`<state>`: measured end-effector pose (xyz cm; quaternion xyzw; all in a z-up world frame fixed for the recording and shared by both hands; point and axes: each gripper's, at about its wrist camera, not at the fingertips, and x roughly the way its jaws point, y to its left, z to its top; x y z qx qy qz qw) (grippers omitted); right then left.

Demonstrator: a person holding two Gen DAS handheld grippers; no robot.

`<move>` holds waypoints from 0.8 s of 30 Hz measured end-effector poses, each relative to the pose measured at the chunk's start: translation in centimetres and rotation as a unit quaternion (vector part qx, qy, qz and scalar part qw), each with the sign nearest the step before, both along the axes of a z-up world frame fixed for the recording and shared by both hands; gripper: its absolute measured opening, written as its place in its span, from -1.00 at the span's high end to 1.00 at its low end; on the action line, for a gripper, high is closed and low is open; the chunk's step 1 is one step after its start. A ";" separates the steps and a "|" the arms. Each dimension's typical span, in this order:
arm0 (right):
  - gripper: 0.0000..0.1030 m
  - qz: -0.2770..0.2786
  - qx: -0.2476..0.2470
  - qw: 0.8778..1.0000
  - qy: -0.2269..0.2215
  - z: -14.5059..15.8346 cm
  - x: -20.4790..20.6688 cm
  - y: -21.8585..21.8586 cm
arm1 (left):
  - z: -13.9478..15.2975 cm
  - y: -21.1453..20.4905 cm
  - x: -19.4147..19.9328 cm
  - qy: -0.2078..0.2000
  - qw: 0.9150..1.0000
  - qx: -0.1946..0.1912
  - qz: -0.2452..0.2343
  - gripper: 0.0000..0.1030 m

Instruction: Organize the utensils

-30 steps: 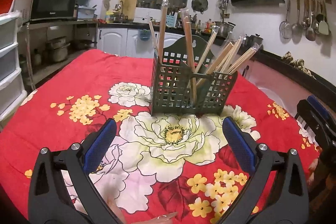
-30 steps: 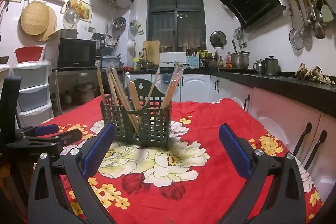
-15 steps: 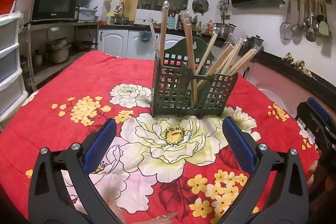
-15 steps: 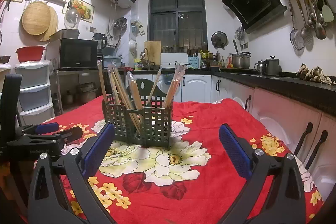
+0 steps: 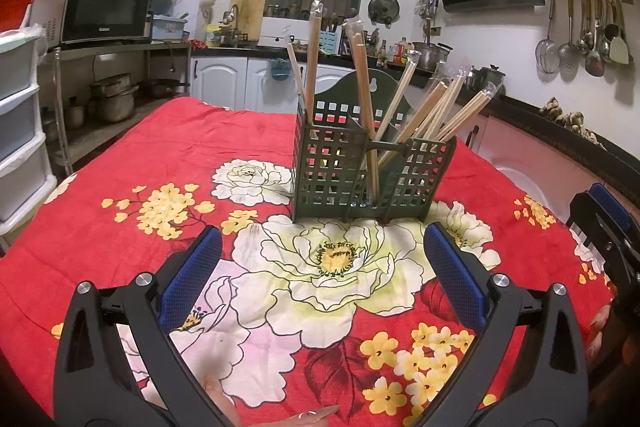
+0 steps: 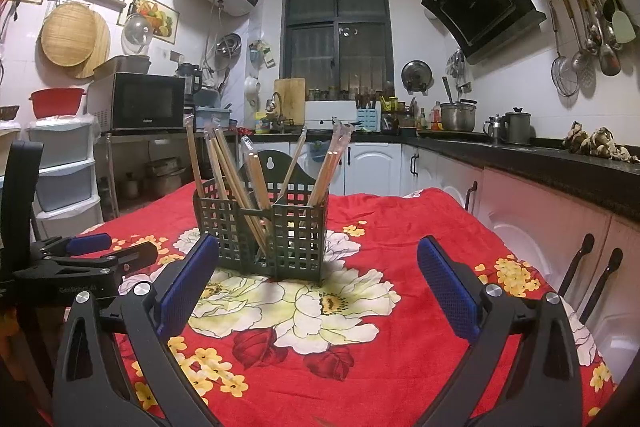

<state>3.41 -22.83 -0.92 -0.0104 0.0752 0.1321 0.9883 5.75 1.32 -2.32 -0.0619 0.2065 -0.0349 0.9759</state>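
Left wrist view shows the green caddy (image 5: 370,173) ahead of the left gripper (image 5: 322,275), whose fingers stand apart and empty, with wrapped chopsticks (image 5: 420,111) already upright inside. No utensil lies loose on the bench (image 5: 120,187), so sorting looks nearly finished. The right gripper (image 6: 318,283), fingers likewise apart, has barely shifted since a second ago.

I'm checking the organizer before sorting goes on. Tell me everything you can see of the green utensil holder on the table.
The green utensil holder is a dark green grid-walled caddy, plastic by its look, with an arched back panel bearing a hanging hole. A divider splits it into compartments. It stands upright on the red floral tablecloth. Plastic-sleeved wooden chopsticks lean inside at varied angles. Neither gripper touches it.
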 end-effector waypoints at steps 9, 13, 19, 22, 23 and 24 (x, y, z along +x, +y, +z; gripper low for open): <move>-0.88 0.000 0.001 1.000 -0.001 0.0 -0.1 -0.1 | -0.1 0.0 0.0 0.001 1.000 0.001 -0.001 -0.80; -0.88 0.000 0.000 1.000 -0.001 0.0 -0.1 0.0 | -0.1 0.0 0.0 0.000 1.000 0.000 -0.001 -0.80; -0.88 0.000 0.000 1.000 -0.001 0.0 -0.1 0.0 | -0.1 0.0 0.0 0.001 1.000 0.000 -0.002 -0.80; -0.88 0.000 0.000 1.000 0.000 0.0 0.0 0.0 | -0.1 -0.1 0.0 0.002 1.000 0.001 -0.002 -0.80; -0.88 0.000 0.001 1.000 -0.001 0.0 -0.1 0.0 | -0.1 -0.1 0.0 0.001 1.000 0.001 -0.002 -0.80; -0.88 0.001 0.000 1.000 0.001 0.0 0.0 0.0 | -0.1 -0.1 0.0 0.002 1.000 0.001 -0.002 -0.80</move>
